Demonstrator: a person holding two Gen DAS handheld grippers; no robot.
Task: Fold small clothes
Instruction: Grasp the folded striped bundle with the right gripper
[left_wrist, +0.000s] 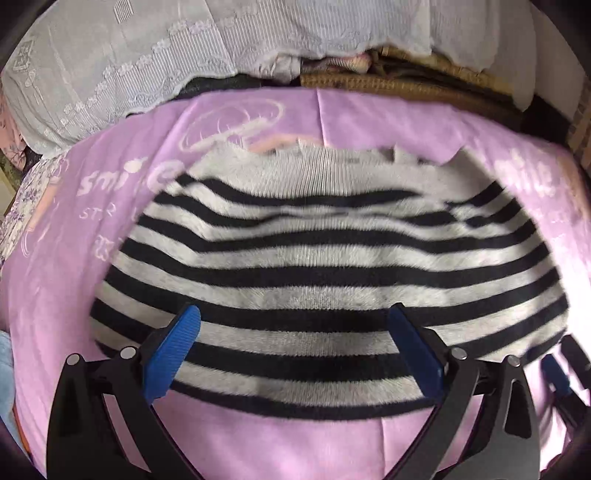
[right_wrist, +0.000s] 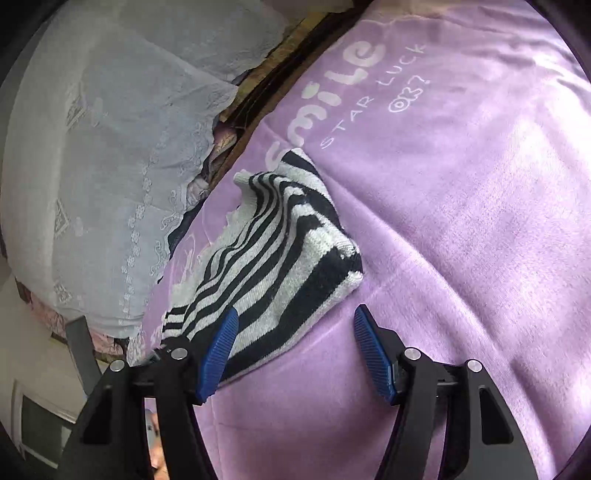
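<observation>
A black-and-white striped knit garment (left_wrist: 325, 266) lies folded on a purple printed sheet (left_wrist: 295, 443). My left gripper (left_wrist: 295, 310) hovers over the garment's near half, open, its blue pads wide apart with nothing pinched between them. In the right wrist view the same garment (right_wrist: 280, 251) runs away from me in a narrow band on the sheet (right_wrist: 461, 221). My right gripper (right_wrist: 295, 312) is open at its near end; the garment's edge lies loose by the left pad (right_wrist: 218, 354). A blue pad (left_wrist: 554, 373) of the right gripper shows at the garment's right end.
A pile covered in white lace cloth (left_wrist: 129, 66) (right_wrist: 92, 166) borders the sheet's far side. Beside it sits a brown woven mat (left_wrist: 406, 85). Light blue fabric (left_wrist: 5, 362) pokes in at the left edge. White furniture (right_wrist: 37, 424) stands below the bed's side.
</observation>
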